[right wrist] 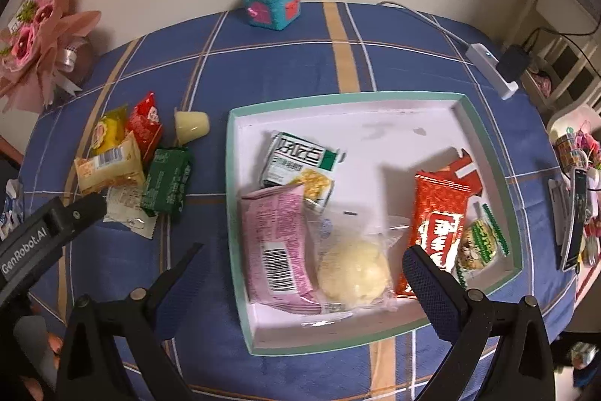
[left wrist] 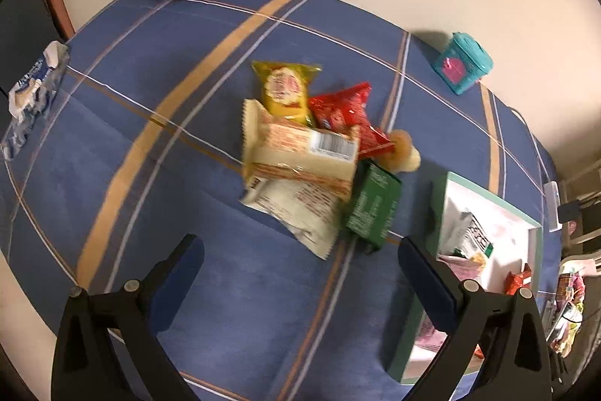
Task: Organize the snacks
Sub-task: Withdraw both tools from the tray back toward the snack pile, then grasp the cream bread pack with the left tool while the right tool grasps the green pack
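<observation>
1. Snack pile on blue checked surface [right wrist: 285,70], left of the tray [right wrist: 488,123] — yellow packet [left wrist: 285,89], red packet [left wrist: 343,111], cream wafer pack [left wrist: 300,149], white sachet [left wrist: 296,209], green box [left wrist: 372,209], jelly cup [right wrist: 191,126] all touching or overlapping.
2. Left claw [left wrist: 300,269] wide open, nothing between the jaws, hanging over the near edge of the pile.
3. Handling guess: foil packets light, crinkly, slippery — pinch a sealed end or across the flat middle, gently.
4. Cream wafer pack lies on top; likely brittle inside, so grip across its short sides.
5. Green box looks stiff, easiest grip — across its narrow faces.
6. Jelly cup smooth, may roll; take it across the body.
7. Tray already holds a pink packet [right wrist: 274,243], bun in clear wrap [right wrist: 353,273], green-white sachet [right wrist: 296,164], red bar [right wrist: 439,213], small candy [right wrist: 477,247].
8. Right claw [right wrist: 300,284] also wide open, empty, over the tray's near side.
</observation>
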{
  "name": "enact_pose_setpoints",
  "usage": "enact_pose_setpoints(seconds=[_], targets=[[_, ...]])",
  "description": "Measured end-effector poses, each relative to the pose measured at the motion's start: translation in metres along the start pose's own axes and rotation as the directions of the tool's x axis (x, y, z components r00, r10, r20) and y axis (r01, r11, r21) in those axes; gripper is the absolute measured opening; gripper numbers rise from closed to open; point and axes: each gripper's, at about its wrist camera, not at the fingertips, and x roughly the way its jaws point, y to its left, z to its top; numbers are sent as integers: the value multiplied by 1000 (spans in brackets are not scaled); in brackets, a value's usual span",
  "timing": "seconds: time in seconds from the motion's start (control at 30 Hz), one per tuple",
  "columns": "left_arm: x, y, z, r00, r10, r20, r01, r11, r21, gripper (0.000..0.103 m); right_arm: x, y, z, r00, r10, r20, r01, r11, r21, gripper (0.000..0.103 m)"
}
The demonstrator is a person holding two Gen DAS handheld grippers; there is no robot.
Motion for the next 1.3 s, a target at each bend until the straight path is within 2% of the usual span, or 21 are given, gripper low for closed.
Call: enact_pose_setpoints(seconds=[0.4, 0.67, 0.8, 1.03, 1.3], targets=[[0, 35, 26, 1000, 29, 10, -29, 999, -26, 103, 9, 45, 6, 996, 88, 15, -87, 996, -35, 103], [2, 45, 51, 999, -3, 41, 5, 999, -42, 103, 9, 75, 22, 988, 142, 63, -138, 988, -67, 103], [12, 40, 60, 999, -6, 43, 7, 1000, -30, 103, 16, 83, 31, 987, 148, 59, -144, 988, -62, 103], [28, 26, 69, 999, -37, 29, 38, 999, -2, 103, 31, 96, 45, 985, 157, 64, -153, 986, -74, 97], [44, 15, 74, 998, -67, 0, 67, 997, 25, 103, 60, 104, 53, 986, 165, 27, -163, 984, -78, 78]])
